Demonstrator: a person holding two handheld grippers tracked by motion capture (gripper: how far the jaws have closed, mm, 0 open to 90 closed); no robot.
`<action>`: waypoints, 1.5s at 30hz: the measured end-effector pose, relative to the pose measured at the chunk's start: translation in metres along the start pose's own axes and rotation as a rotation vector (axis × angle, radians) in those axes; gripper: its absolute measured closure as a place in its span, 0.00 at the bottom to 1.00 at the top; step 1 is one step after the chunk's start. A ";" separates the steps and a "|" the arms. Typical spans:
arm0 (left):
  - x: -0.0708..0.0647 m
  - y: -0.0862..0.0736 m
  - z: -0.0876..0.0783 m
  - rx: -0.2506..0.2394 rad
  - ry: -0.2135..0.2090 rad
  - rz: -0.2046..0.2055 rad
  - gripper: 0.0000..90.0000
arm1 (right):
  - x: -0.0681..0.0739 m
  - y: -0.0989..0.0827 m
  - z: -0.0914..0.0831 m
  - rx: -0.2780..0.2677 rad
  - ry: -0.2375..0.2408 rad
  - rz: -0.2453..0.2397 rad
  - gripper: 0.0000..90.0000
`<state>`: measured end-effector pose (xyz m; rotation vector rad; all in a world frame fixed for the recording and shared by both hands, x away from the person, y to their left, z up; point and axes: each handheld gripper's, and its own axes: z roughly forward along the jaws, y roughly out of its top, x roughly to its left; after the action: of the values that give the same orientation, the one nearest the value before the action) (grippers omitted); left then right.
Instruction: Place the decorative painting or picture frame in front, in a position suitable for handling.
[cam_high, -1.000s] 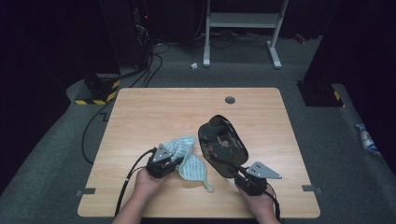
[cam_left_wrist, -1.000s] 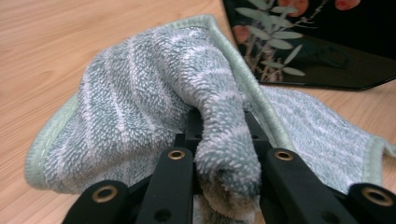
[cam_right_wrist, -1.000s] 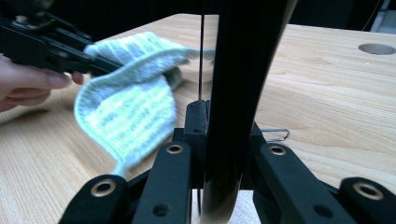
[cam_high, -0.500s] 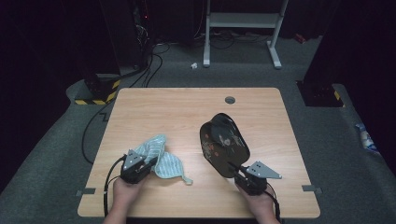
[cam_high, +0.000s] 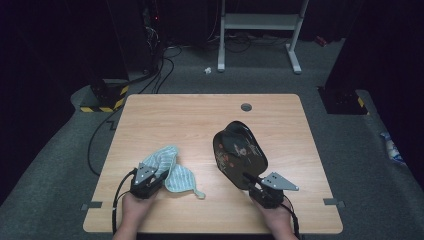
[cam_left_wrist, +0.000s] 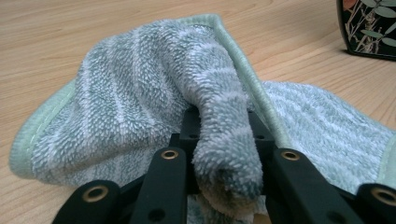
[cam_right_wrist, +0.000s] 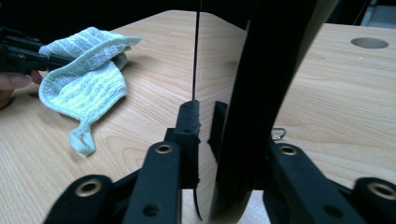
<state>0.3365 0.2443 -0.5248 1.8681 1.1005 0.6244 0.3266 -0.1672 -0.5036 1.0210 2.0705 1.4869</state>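
Observation:
A striped pale green cloth (cam_high: 170, 167) lies bunched on the wooden table (cam_high: 200, 115) at the front left. My left gripper (cam_high: 150, 179) is shut on a fold of the cloth (cam_left_wrist: 140, 93); its jaws have just been opening a little, with the fold still pinched between them. To the right, a glossy black plate (cam_high: 240, 152) with a plant pattern stands tilted up on edge. My right gripper (cam_high: 256, 184) is shut on the plate's (cam_right_wrist: 261, 70) lower rim; its jaws have also just been opening slightly, the rim still between them. Cloth and plate are apart.
A round cable hole (cam_high: 246, 106) sits near the table's far edge. On the floor behind stand a white metal frame (cam_high: 260, 22) and a yellow-and-black striped base (cam_high: 102, 102) with cables. The table's far half is bare wood.
My left hand has drawn the cloth leftwards, away from the plate it was against, and lowered it to the table. The right hand and the plate have stayed put.

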 end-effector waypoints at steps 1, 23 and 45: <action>0.000 0.000 0.000 0.000 -0.001 -0.004 0.82 | 0.000 0.000 0.000 0.000 0.002 0.000 0.77; -0.001 0.000 0.000 0.003 0.007 -0.006 0.80 | -0.001 -0.010 -0.035 0.003 0.006 0.006 0.67; -0.003 0.000 0.000 0.004 0.020 0.007 0.78 | -0.023 -0.010 -0.041 0.014 -0.102 0.054 0.79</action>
<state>0.3353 0.2416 -0.5250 1.8739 1.1096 0.6460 0.3107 -0.2126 -0.5001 1.1431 1.9998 1.4166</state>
